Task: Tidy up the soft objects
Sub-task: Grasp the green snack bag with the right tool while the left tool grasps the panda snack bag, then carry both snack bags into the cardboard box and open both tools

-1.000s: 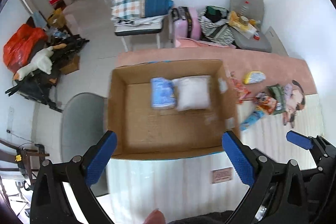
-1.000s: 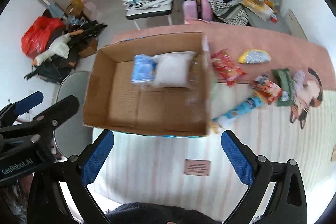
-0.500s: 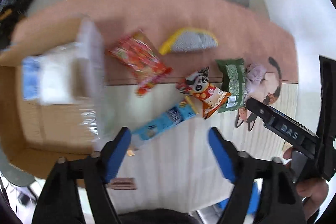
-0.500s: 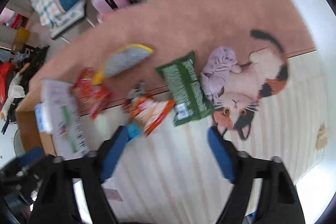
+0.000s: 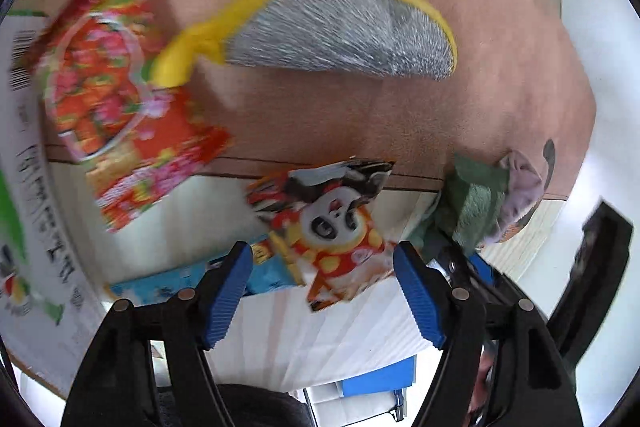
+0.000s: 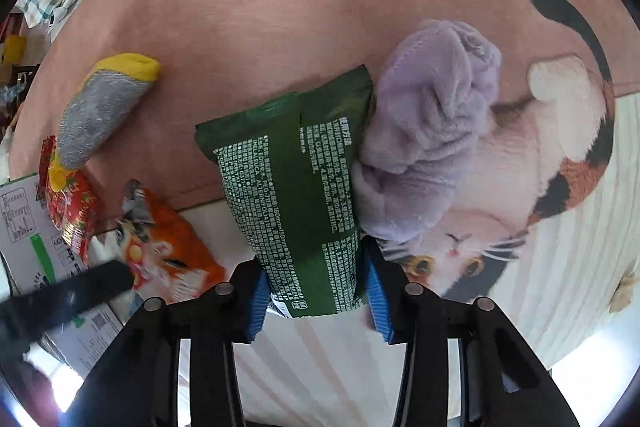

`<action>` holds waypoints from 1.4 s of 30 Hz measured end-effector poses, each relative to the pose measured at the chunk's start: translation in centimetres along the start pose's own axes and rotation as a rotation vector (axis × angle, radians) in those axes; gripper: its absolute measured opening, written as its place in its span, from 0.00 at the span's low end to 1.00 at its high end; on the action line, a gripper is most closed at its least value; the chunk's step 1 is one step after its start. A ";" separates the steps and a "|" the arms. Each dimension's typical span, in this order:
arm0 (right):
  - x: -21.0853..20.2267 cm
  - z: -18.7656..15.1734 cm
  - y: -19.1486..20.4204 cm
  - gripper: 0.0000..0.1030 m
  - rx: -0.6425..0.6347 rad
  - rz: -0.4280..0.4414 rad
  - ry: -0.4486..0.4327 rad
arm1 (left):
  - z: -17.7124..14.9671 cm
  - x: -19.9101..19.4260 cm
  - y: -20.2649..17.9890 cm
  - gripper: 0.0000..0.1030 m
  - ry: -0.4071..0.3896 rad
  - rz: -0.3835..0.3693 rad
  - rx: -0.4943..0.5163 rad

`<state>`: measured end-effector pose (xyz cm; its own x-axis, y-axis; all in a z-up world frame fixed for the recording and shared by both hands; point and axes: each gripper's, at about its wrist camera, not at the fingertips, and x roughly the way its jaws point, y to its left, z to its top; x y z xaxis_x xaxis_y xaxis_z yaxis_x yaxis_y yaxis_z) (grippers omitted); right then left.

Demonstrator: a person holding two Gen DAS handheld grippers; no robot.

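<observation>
My left gripper (image 5: 322, 259) points down over the orange panda snack packet (image 5: 332, 227), whose near end lies between the blue pads without a clear press. A blue packet (image 5: 160, 285) lies under its left finger. My right gripper (image 6: 316, 267) is closing on the green packet (image 6: 296, 187), and both pads touch its near edges. A purple plush cloth (image 6: 428, 131) rests against that packet's right side. A yellow and grey scrubbing mitt (image 5: 340, 31) and a red sweets packet (image 5: 120, 99) lie farther back on the pink cover.
The cardboard box's printed flap (image 5: 28, 227) stands at the left edge of both views. A cat-print mat (image 6: 560, 147) covers the right part of the table. The pink cover (image 6: 280, 7) spreads behind. The left gripper's black arm (image 6: 72, 291) crosses the right wrist view.
Both grippers swung from above the box to the right and down onto the packets. Their jaws narrowed, the left around the panda packet, the right onto the green packet.
</observation>
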<state>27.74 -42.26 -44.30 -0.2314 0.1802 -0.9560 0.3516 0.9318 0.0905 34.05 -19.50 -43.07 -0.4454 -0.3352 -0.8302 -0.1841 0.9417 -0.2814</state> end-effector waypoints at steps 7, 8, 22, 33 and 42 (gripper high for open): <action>0.2 0.2 -2.5 0.44 0.044 0.051 0.011 | 1.0 3.3 -2.2 0.69 0.038 0.062 -0.007; 0.4 0.3 -2.6 0.44 0.042 0.048 0.014 | 0.9 3.4 -2.4 0.56 0.024 0.085 -0.002; -2.9 -1.9 -1.0 0.31 0.004 0.050 -0.073 | -7.2 -2.3 -5.9 0.30 -0.300 0.299 0.280; -13.2 -10.5 7.6 0.31 -0.151 0.188 -0.237 | -15.7 -17.7 4.6 0.30 -0.530 0.141 0.287; -12.5 -19.6 25.8 0.31 -0.328 0.235 -0.228 | -16.7 -23.5 20.3 0.30 -0.607 0.213 0.119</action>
<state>21.91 -14.33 -24.57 0.0387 0.3587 -0.9326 0.0569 0.9310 0.3605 26.18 7.04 -21.21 0.1192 -0.0992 -0.9879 -0.0326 0.9941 -0.1037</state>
